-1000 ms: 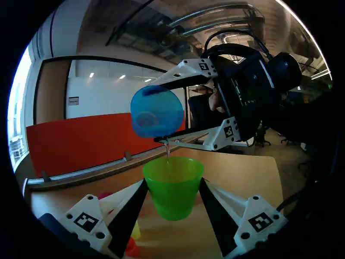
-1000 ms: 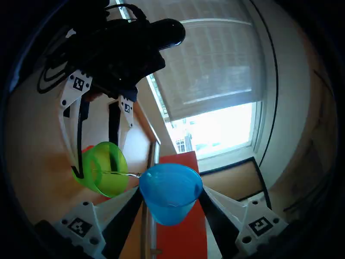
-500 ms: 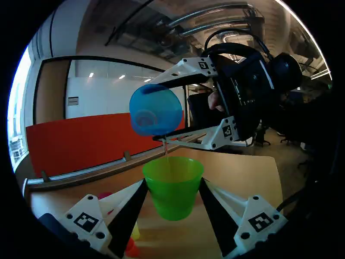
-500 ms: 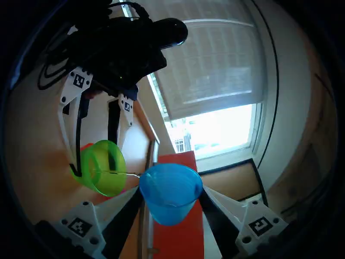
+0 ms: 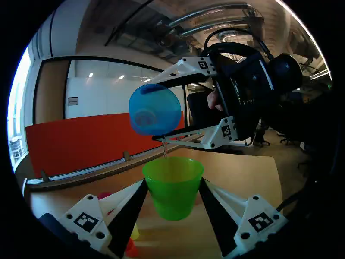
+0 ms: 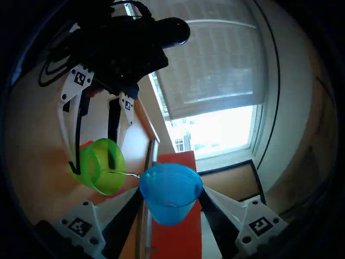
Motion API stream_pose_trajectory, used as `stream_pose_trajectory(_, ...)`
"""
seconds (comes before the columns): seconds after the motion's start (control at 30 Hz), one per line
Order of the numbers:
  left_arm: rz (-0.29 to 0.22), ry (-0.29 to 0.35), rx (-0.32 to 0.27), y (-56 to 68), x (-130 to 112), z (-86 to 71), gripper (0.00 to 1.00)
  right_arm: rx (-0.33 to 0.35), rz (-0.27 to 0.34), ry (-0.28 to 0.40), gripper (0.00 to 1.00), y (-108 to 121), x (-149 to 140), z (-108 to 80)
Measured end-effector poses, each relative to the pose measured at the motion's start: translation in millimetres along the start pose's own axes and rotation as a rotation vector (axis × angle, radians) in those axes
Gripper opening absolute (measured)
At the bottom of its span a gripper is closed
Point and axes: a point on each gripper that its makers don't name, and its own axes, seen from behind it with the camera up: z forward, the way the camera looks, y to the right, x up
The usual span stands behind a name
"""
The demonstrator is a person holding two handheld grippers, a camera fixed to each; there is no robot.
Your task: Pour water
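In the left gripper view my left gripper point(image 5: 173, 190) is shut on an upright green cup point(image 5: 173, 187) held above the wooden table point(image 5: 241, 170). Above it my right gripper is shut on a blue cup point(image 5: 154, 109), tipped on its side with its mouth over the green cup. A thin stream of water point(image 5: 164, 149) falls from the blue rim into the green cup. In the right gripper view my right gripper point(image 6: 170, 196) clasps the blue cup point(image 6: 170, 193), and the stream point(image 6: 123, 173) reaches the green cup point(image 6: 99, 166), held between the left gripper's fingers point(image 6: 78, 125).
An orange partition point(image 5: 86, 142) and a rail run along the table's far edge. Small red and yellow objects point(image 5: 133, 241) lie on the table below my left finger. A hand point(image 5: 212, 100) holds the right gripper's dark body. A bright window point(image 6: 211, 129) lies behind the blue cup.
The blue cup has crept slightly up and left and tipped a little more. The stream keeps running into the green cup. The green cup has hardly moved.
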Motion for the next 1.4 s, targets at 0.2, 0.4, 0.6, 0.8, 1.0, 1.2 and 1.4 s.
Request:
stream_pose_trajectory(0.2, -0.001, 0.001, 0.001, -0.7, -0.8, -0.3, 0.84, -0.001, -0.014, -0.001, 0.9, -0.2, 0.5, 0.9)
stream_pose_trajectory(0.4, -0.004, 0.006, 0.001, -0.3, 0.6, -0.3, 0.84, -0.001, -0.029, -0.003, 0.9, -0.6, 0.1, 1.3)
stream_pose_trajectory(0.6, -0.003, 0.005, 0.0, 0.3, -0.5, -0.1, 0.84, -0.002, -0.041, -0.004, 0.9, 0.8, 0.3, 1.0)
stream_pose_trajectory(0.8, -0.002, 0.006, 0.002, -0.5, 0.6, -0.3, 0.84, -0.003, -0.055, -0.007, 0.9, 2.6, -0.6, 0.6)
stream_pose_trajectory(1.0, -0.002, 0.006, 0.002, -0.6, 0.3, -0.2, 0.84, -0.004, -0.067, -0.007, 0.9, 3.2, -1.3, 0.3)
stream_pose_trajectory(1.2, -0.001, 0.005, 0.002, -0.4, 0.0, 0.4, 0.84, -0.002, -0.079, -0.008, 0.9, 2.0, -1.4, 0.4)
stream_pose_trajectory(1.4, 0.0, 0.005, 0.001, -0.3, 1.0, 0.7, 0.84, 0.001, -0.094, -0.009, 0.9, 1.7, -2.1, 0.2)
